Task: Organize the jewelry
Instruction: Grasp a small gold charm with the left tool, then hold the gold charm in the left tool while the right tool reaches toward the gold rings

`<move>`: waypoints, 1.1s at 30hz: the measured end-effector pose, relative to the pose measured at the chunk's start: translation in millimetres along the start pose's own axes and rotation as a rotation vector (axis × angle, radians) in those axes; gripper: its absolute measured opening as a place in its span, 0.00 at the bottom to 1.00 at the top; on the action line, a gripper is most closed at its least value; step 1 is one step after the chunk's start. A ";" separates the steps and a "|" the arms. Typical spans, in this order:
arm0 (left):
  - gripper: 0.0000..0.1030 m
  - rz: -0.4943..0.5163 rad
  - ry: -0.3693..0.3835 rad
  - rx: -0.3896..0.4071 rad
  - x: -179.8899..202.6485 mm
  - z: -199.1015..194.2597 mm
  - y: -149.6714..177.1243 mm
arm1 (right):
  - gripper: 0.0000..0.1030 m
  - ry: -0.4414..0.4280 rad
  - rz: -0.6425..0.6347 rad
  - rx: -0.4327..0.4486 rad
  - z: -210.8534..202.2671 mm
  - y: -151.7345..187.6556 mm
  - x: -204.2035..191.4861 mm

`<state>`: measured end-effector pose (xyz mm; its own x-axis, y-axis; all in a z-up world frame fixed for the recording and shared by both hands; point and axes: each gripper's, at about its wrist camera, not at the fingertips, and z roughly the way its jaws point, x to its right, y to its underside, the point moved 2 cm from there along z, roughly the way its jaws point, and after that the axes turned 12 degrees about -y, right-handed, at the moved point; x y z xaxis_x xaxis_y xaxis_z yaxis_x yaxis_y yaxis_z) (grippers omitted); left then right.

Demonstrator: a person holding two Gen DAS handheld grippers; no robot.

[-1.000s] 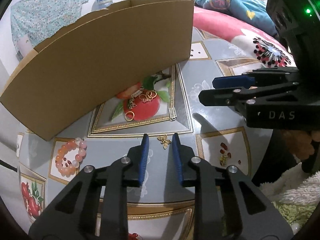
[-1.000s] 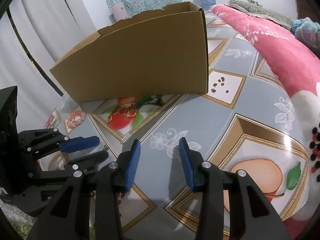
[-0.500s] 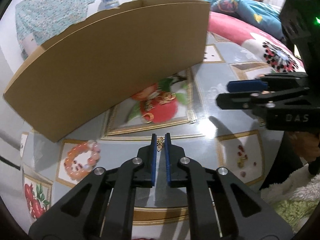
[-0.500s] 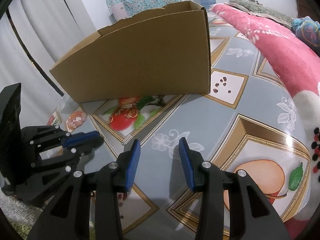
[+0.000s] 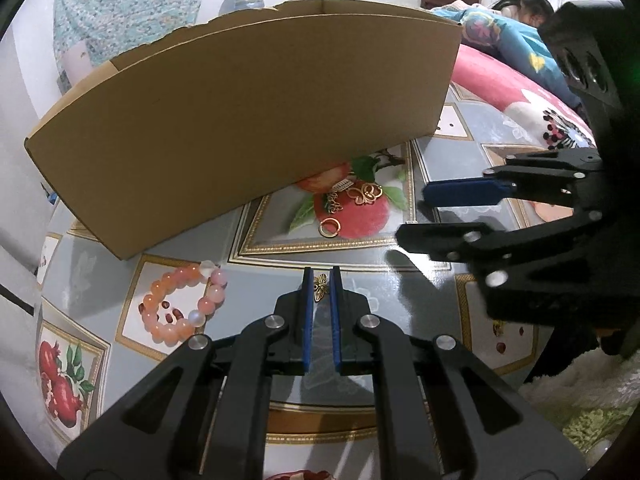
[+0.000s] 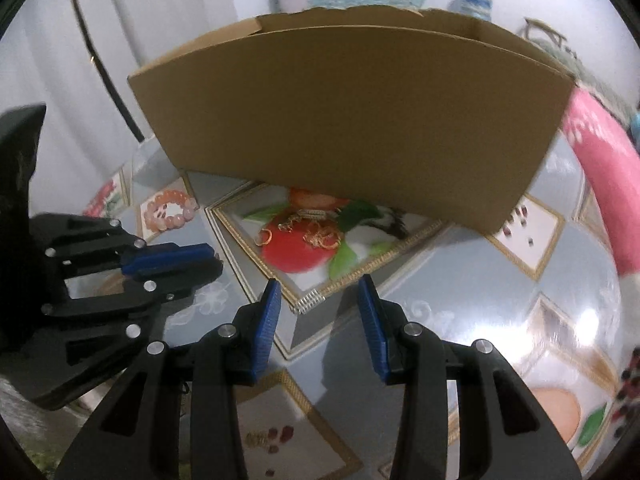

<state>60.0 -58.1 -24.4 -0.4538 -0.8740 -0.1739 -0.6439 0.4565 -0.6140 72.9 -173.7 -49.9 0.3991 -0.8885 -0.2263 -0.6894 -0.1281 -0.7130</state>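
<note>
Two black hand-held grippers with blue pads work over a glossy grey tablecloth [image 5: 400,280] printed with fruit panels. The left gripper [image 5: 321,280] has just been closing, and its pads now pinch a small gold butterfly charm [image 5: 319,286] at their tips, just above the cloth. The right gripper [image 6: 318,304] hangs with its jaws apart and nothing between them, above a short silver bar charm [image 6: 307,303] lying on the gold border of a panel. Beyond it, on the red fruit print, lie a gold ring [image 5: 329,227], a gold filigree pendant [image 5: 366,193] and a small tangle of gold links [image 5: 333,202], all close together and just in front of an open brown cardboard box [image 5: 248,120]. To the left of the held charm, well apart from the pile, a bracelet of orange and pink beads [image 5: 182,304] lies flat on a cream panel. A pink floral blanket [image 5: 516,92] lies along the far right edge of the cloth.
</note>
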 end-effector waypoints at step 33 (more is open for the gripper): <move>0.07 -0.020 -0.002 0.003 -5.6 -3.4 4.1 | 0.27 -0.181 -0.035 0.003 11.4 -23.4 -9.9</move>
<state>57.8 -50.7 -23.4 -0.4400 -0.8831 -0.1630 -0.6507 0.4386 -0.6198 91.9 -157.0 -38.5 0.5250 -0.7900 -0.3166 -0.6717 -0.1562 -0.7241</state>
